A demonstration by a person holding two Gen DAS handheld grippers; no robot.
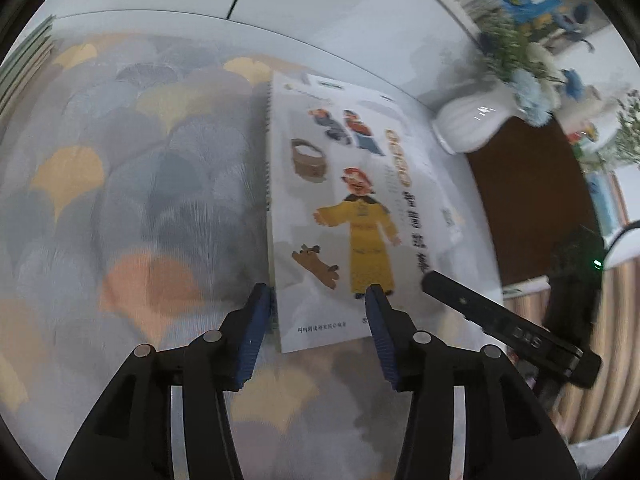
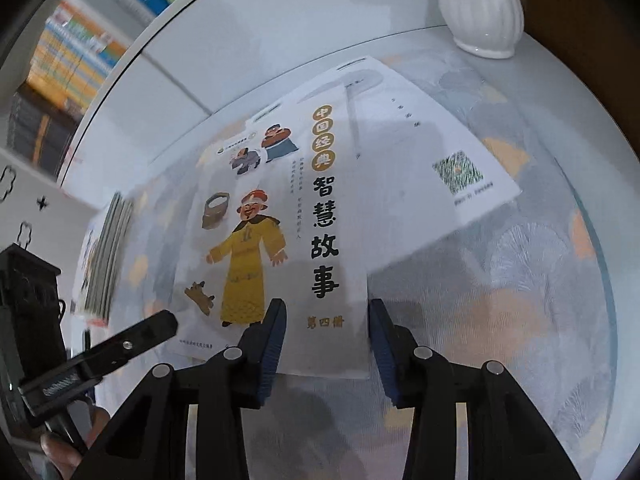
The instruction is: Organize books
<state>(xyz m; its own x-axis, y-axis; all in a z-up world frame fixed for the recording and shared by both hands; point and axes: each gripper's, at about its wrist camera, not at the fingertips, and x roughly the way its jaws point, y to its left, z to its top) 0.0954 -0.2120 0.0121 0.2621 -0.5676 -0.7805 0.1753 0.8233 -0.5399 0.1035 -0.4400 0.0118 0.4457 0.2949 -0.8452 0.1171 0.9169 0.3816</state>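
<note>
A white picture book (image 1: 360, 208) with a yellow-robed figure on its cover lies flat on the patterned tablecloth (image 1: 132, 184). My left gripper (image 1: 318, 304) is open over the book's near left corner, with one blue pad beside the spine edge and the other above the cover. My right gripper (image 2: 327, 320) is open over the same book (image 2: 280, 220) at its near right corner, and nothing is pinched between its pads. Under this book lies another white book (image 2: 440, 160) showing a QR code. Each view also shows a black finger of the other gripper.
A white ribbed vase (image 1: 476, 124) with blue and white flowers stands at the table's far right; its base (image 2: 480, 8) is just beyond the books. A stack of thin books (image 2: 104, 256) lies at the left. Shelves of books (image 2: 80, 48) stand behind. A hand (image 2: 60, 452) shows at the lower left.
</note>
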